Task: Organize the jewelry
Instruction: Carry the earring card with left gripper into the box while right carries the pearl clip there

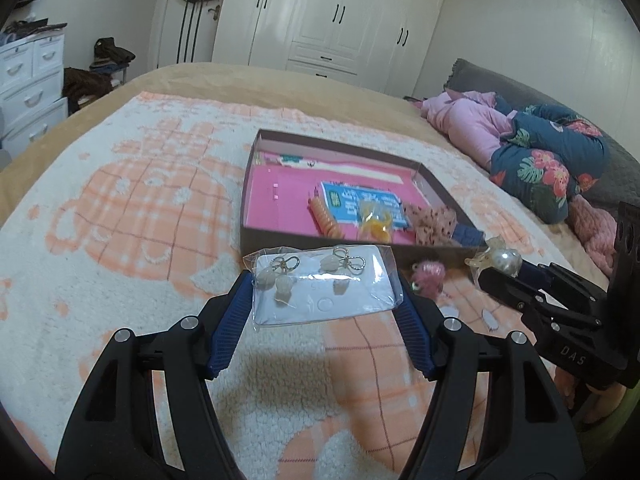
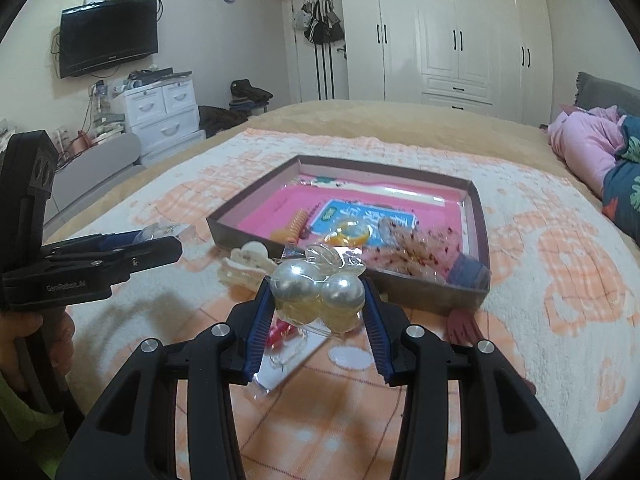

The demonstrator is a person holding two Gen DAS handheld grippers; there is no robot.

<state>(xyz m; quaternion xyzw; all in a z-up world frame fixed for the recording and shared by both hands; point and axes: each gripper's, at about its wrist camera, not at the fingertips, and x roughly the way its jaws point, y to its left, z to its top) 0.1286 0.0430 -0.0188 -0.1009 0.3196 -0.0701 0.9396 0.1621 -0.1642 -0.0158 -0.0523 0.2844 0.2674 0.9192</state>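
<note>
My left gripper [image 1: 326, 292] is shut on a clear packet of bow earrings on a white card [image 1: 320, 284], held above the blanket just before the box. My right gripper [image 2: 318, 300] is shut on a clear packet with two big pearl pieces [image 2: 318, 290]; it shows at the right of the left wrist view [image 1: 498, 260]. The shallow brown box with a pink floor [image 1: 256, 168] holds an orange coil hair tie [image 1: 326, 220], a yellow piece [image 1: 376, 228], a dotted scrunchie [image 1: 432, 220] and a blue item [image 1: 468, 236].
On the blanket lie a pink fuzzy item [image 1: 428, 274], a cream claw clip [image 2: 246, 266], a red earring card [image 2: 284, 344] and a dusty-pink clip [image 2: 464, 326]. Folded pink and floral bedding [image 1: 520, 140] lies at the right. White drawers [image 2: 160, 112] stand beyond the bed.
</note>
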